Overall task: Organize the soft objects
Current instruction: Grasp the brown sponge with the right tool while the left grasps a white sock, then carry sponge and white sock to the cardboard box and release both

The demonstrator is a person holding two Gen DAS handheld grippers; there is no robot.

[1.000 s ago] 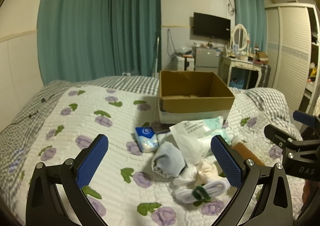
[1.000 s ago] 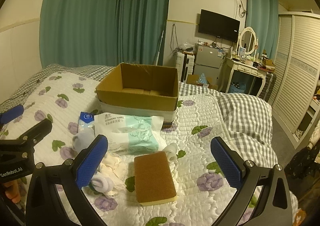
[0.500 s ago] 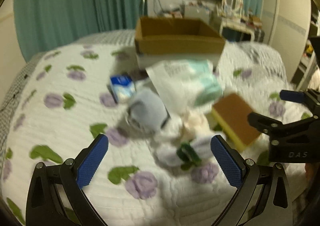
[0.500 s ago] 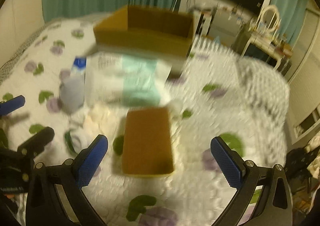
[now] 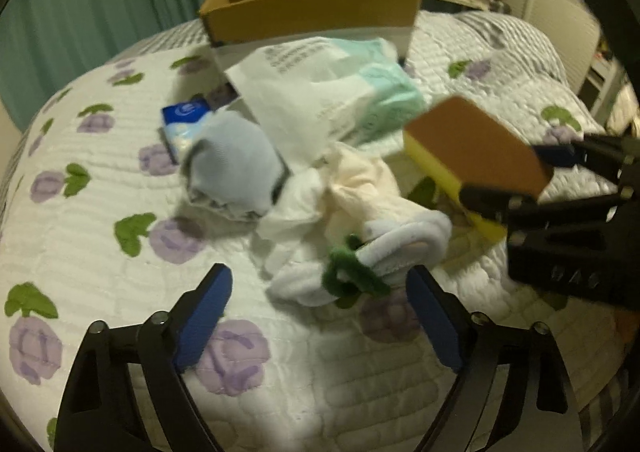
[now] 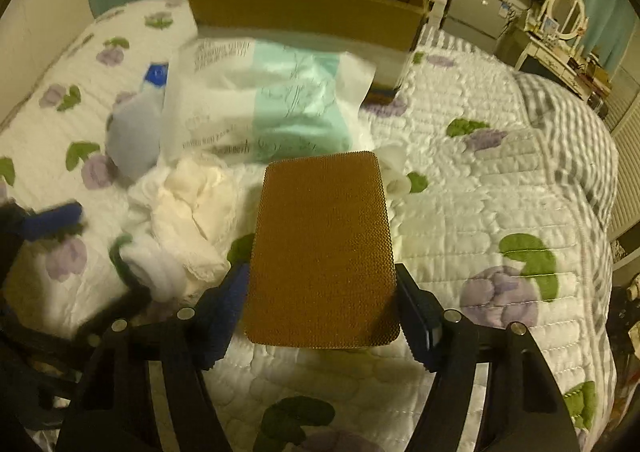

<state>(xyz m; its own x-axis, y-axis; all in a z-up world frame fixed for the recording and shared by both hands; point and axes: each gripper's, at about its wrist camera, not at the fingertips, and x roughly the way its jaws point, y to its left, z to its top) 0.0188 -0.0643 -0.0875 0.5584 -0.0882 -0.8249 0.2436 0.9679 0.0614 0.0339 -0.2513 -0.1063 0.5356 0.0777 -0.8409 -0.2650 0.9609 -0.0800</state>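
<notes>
My left hand-held gripper [image 5: 320,316] is spread wide and holds nothing, hovering over the flowered quilt [image 5: 80,252] just short of a white sock roll with a green tie [image 5: 360,268]. Beyond it lie a pale blue sock bundle [image 5: 232,168], a blue tissue pack [image 5: 184,124] and cream cloths [image 5: 360,180], all bunched together. Behind these sits a white and mint wipes packet [image 6: 264,108], leaning on the open cardboard box [image 6: 304,8]. To the right, my right hand-held gripper [image 6: 320,312] has closed its blue pads on the two long sides of the brown-topped yellow sponge [image 6: 324,248], which looks raised off the quilt in the left view.
</notes>
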